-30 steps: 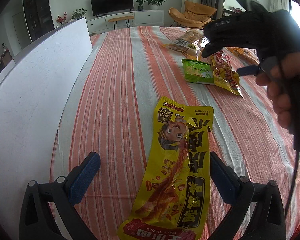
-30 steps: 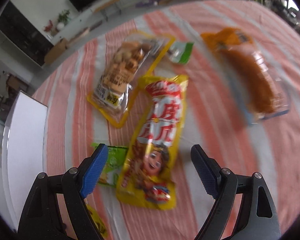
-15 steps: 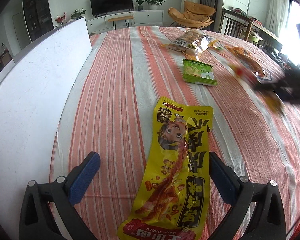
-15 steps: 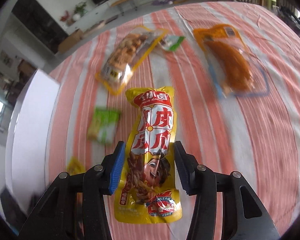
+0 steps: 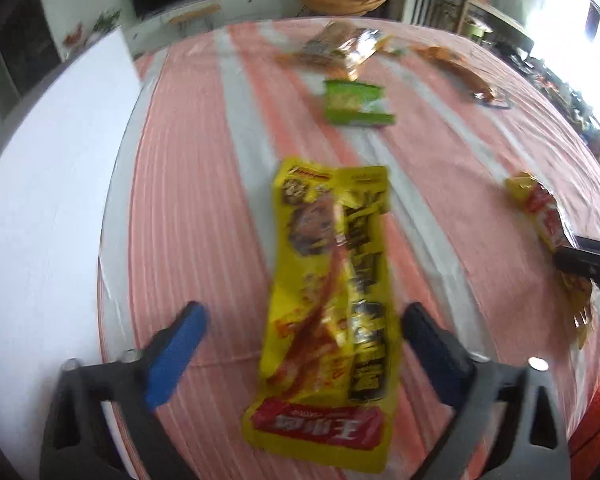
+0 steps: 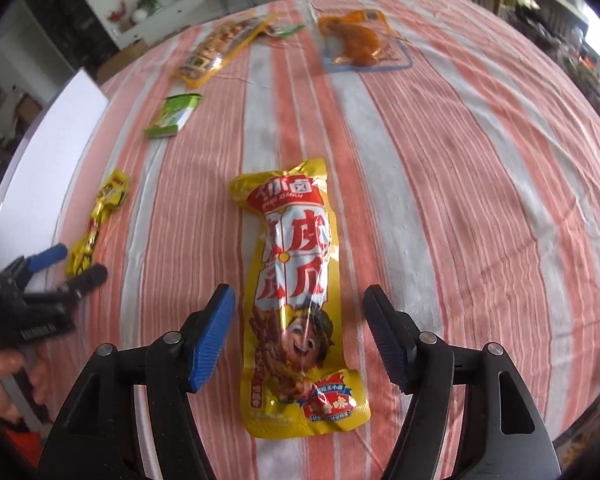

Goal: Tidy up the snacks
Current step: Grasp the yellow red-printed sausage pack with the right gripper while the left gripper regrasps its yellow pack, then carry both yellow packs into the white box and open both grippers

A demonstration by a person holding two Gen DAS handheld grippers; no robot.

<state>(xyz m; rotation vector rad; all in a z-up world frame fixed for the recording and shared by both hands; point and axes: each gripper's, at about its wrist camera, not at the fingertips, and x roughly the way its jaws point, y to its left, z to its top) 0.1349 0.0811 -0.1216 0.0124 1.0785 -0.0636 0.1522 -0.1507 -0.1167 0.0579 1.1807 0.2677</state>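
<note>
Two grippers — left gripper [image 5: 302, 344] closing, right gripper [image 6: 300, 336] opening, packets unpinched.

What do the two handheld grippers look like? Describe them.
Both are alike. The right gripper has a black plastic frame with triangular cut-outs, silver pivot bolts and ribbed blue pads on its jaws. The left gripper has the same build; the right wrist view shows white lettering on its black body.
</note>
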